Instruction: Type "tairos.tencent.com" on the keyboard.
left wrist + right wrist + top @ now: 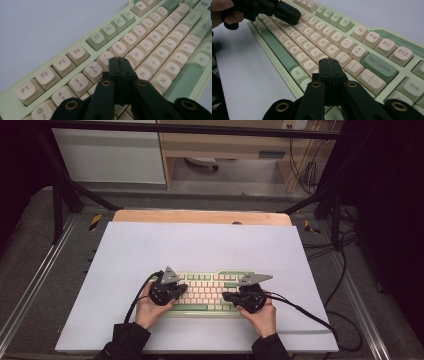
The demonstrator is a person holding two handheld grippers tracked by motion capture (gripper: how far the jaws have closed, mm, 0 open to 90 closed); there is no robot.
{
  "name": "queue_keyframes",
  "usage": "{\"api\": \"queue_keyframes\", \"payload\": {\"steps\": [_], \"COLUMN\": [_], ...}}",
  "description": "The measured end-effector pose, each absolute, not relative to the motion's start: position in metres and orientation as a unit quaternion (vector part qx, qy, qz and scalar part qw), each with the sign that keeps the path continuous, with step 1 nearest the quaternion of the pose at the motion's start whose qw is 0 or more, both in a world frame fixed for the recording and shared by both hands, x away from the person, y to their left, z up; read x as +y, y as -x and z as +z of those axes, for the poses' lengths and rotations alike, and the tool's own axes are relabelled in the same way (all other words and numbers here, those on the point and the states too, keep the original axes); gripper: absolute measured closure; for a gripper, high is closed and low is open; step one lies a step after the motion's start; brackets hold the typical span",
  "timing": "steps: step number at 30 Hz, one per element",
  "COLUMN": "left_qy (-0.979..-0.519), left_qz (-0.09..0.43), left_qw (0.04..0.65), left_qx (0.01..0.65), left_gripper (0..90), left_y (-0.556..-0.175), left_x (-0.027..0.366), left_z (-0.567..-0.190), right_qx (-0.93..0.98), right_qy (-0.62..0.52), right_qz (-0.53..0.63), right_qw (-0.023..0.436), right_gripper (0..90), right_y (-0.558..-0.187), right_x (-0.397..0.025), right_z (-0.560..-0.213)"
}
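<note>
Keyboard, cream keys on a pale green case, lies flat on the white table sheet, near the person's edge and roughly centred. Long side runs left to right.

Left gripper sits over the left part of the keyboard, held in the person's left hand. In the left gripper view its jaws are pressed flat together with nothing between them; the tip is over the number and upper letter rows, close by the 6 key. Contact with a key cannot be told.

Right gripper sits over the right part, held in the right hand. In the right gripper view its jaws are likewise closed on nothing, tip above the keys left of Backspace.

The two grippers point toward each other, with a stretch of keys between them. Black cables trail off each gripper across the sheet.

Surroundings: wooden table edge behind the sheet, black frame bars at both sides, loose cables on the floor to the right. Sheet around the keyboard is bare.
</note>
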State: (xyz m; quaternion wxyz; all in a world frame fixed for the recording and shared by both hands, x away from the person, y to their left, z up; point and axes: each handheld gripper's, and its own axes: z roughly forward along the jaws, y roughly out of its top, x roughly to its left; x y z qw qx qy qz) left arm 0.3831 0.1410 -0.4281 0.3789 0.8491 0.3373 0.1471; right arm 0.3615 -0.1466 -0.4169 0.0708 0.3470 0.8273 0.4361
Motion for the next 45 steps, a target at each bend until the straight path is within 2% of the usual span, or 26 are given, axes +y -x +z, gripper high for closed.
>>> {"api": "queue_keyframes", "payload": {"steps": [22,45], "left_qy": [-0.843,-0.832], "left_qz": [0.146,0.155], "left_qw": [0.399,0.4], "left_qx": [0.331,0.353], "left_gripper": [89.7,89.7], "left_y": [-0.371,-0.368], "left_x": [0.153,0.18], "left_z": [-0.416,-0.414], "right_qx": [0.827,0.828], "right_qy": [-0.344,-0.343], "right_qz": [0.439,0.438], "right_qw": [0.073,0.073], "right_gripper": [90.0,90.0], "right_y": [-0.361,-0.36], "right_x": [-0.148,-0.148], "right_z": [-0.415,-0.415]}}
